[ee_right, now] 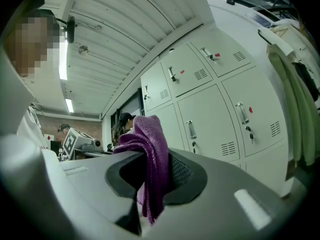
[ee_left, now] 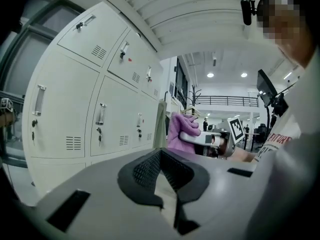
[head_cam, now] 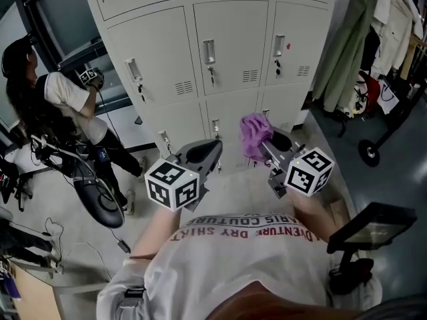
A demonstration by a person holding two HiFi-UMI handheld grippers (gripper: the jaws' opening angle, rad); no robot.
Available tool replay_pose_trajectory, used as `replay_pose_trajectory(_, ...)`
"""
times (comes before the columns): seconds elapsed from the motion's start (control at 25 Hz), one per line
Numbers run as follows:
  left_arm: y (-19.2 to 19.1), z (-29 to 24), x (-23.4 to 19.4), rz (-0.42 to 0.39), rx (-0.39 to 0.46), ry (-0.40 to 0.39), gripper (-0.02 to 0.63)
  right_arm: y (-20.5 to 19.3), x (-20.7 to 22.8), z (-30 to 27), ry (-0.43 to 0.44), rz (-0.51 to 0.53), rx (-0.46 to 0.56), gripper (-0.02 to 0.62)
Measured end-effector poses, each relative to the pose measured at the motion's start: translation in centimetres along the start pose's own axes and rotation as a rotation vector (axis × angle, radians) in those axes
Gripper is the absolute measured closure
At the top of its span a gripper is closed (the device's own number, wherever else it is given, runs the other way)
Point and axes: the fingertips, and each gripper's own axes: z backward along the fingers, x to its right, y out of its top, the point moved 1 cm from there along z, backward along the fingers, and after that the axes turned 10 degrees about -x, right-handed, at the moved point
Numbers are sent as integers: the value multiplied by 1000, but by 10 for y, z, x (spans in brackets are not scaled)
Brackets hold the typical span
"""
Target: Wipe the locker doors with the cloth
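Purple cloth [head_cam: 254,136] pinched in the right gripper [head_cam: 265,144], close before the locker doors [head_cam: 230,45].
Both forearms reach forward from the chest, side by side. The right jaws are clamped on the cloth, which bunches above them and hangs below. The left gripper [head_cam: 211,149] points at the lockers, its jaws closed together on nothing.

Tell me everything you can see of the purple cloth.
The purple cloth looks like a soft knit, bunched into folds. The right tool is shut on it: a hump stands above the jaws and a tail hangs below them. It is held up before the pale locker doors; contact with them cannot be told.
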Motion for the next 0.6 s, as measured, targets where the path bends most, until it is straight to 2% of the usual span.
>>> replay_pose_trajectory(0.28,51,-49,-117,-2,20,11,606,38,78,-94,-23,-6,21,540)
replay_pose_trajectory(0.44,63,-72,-157,-27,30,-4,606,42,103,-129,-32,7,43,540)
replay_pose_trajectory(0.6,63,-94,-185,-4,19,0,606,31,125,-155,-6,-29,21,540)
